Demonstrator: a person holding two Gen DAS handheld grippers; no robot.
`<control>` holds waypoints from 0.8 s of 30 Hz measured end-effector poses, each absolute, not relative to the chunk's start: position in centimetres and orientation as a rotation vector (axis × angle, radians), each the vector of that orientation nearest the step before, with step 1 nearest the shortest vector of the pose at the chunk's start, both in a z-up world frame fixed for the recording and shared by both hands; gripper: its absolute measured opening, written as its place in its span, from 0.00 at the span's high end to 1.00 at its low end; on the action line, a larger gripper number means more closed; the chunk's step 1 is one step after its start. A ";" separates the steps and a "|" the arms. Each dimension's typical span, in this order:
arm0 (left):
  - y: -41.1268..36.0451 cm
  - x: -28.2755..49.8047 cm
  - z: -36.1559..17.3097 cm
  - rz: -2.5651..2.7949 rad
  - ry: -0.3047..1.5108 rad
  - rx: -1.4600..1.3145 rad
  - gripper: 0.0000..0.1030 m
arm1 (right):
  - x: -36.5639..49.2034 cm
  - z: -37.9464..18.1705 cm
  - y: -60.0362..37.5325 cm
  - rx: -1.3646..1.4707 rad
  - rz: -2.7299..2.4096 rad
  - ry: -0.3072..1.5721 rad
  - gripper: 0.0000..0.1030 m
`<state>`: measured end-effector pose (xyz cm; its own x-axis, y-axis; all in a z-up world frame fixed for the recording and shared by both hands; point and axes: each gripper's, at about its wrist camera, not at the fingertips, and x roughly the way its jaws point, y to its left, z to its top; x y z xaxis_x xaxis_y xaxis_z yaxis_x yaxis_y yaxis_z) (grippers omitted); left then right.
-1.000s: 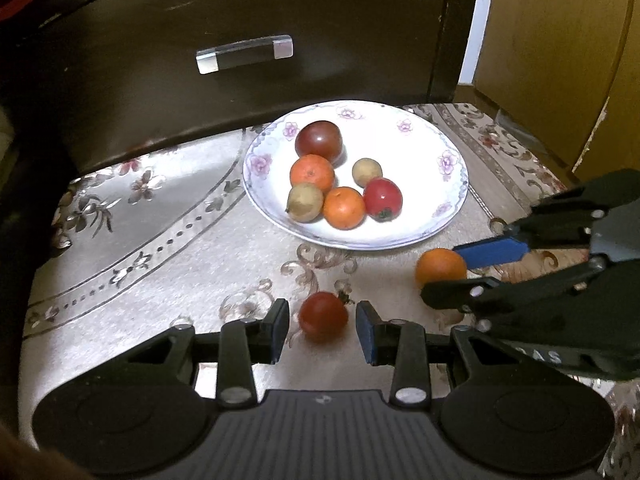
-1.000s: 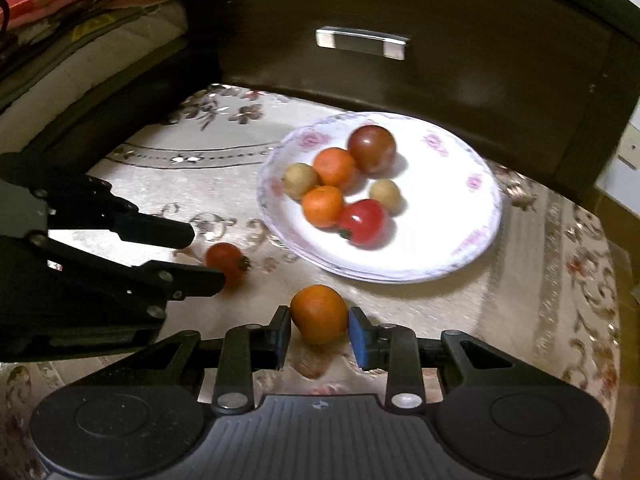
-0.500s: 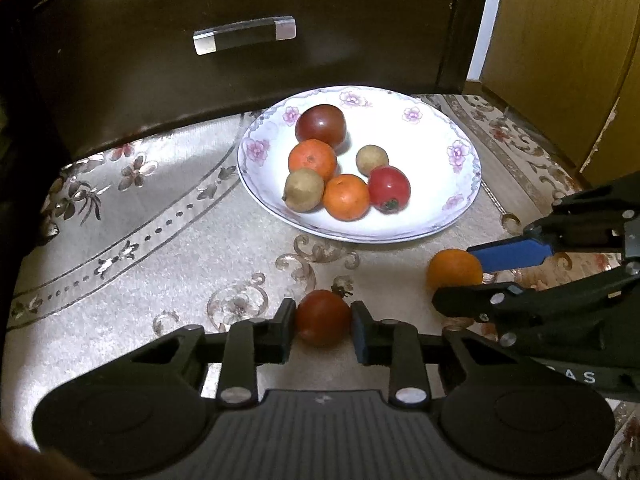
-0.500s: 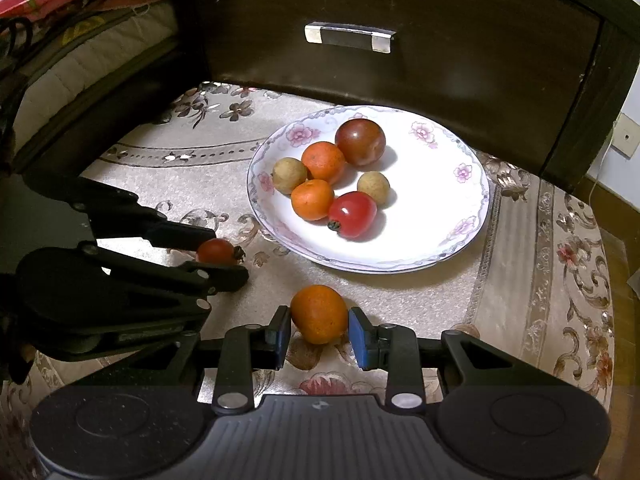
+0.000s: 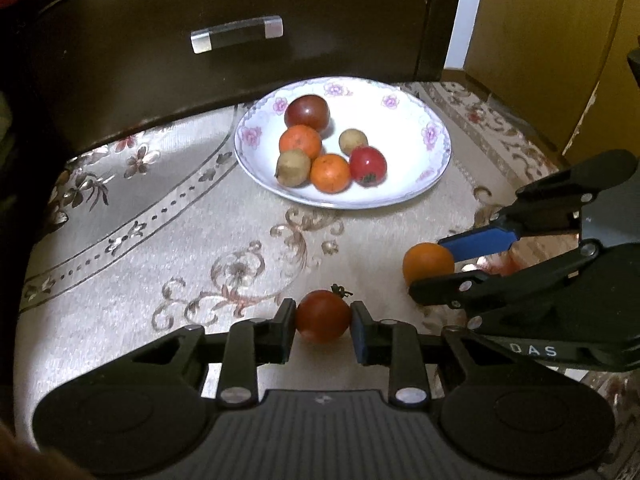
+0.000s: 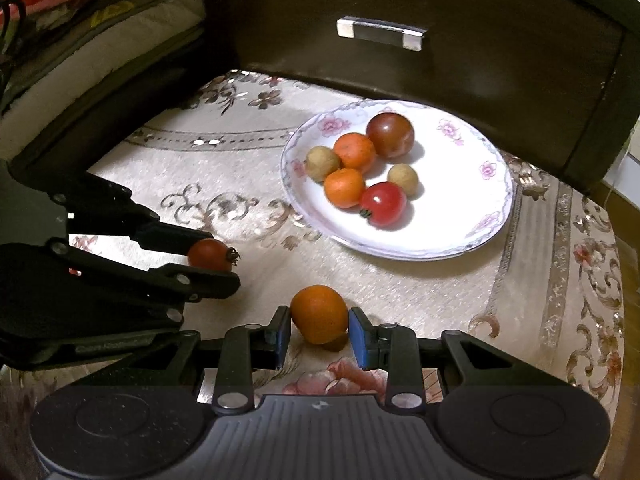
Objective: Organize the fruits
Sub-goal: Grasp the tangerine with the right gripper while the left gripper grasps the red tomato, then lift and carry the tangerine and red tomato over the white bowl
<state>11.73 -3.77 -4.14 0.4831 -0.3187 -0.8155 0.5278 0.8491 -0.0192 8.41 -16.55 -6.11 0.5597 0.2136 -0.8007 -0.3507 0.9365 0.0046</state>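
A white floral plate (image 5: 420,184) (image 6: 472,236) holds several fruits: tomatoes, oranges and small brown fruits. My left gripper (image 5: 323,322) is shut on a red tomato (image 5: 323,316), held above the cloth; it also shows in the right wrist view (image 6: 210,255). My right gripper (image 6: 319,326) is shut on an orange (image 6: 319,314), lifted above the cloth; it also shows in the left wrist view (image 5: 427,263). Both grippers are in front of the plate.
A patterned beige cloth (image 5: 168,240) covers the surface. A dark drawer front with a metal handle (image 5: 237,34) (image 6: 380,33) stands behind the plate. A wooden door (image 5: 552,40) is at the right; bedding (image 6: 80,20) lies at the left.
My left gripper closed on the tomato and lifted it. My right gripper tightened on the orange and raised it off the cloth. Both views pulled back from the plate.
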 end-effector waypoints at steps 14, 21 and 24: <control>-3.4 11.1 -4.8 -0.533 0.949 0.273 0.65 | 8.5 -6.6 -16.2 -0.192 0.336 0.918 0.72; -3.0 10.8 -4.9 -0.534 0.954 0.269 0.59 | 8.7 -6.9 -16.1 -0.190 0.335 0.921 0.72; -3.0 10.8 -4.9 -0.534 0.953 0.266 0.58 | 8.7 -7.0 -16.1 -0.193 0.336 0.922 0.71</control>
<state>10.84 -2.96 -4.86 0.4638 -0.3148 -0.8281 0.5425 0.8399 -0.0154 8.69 -16.10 -6.96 0.5576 0.2007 -0.8055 -0.3646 0.9309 -0.0205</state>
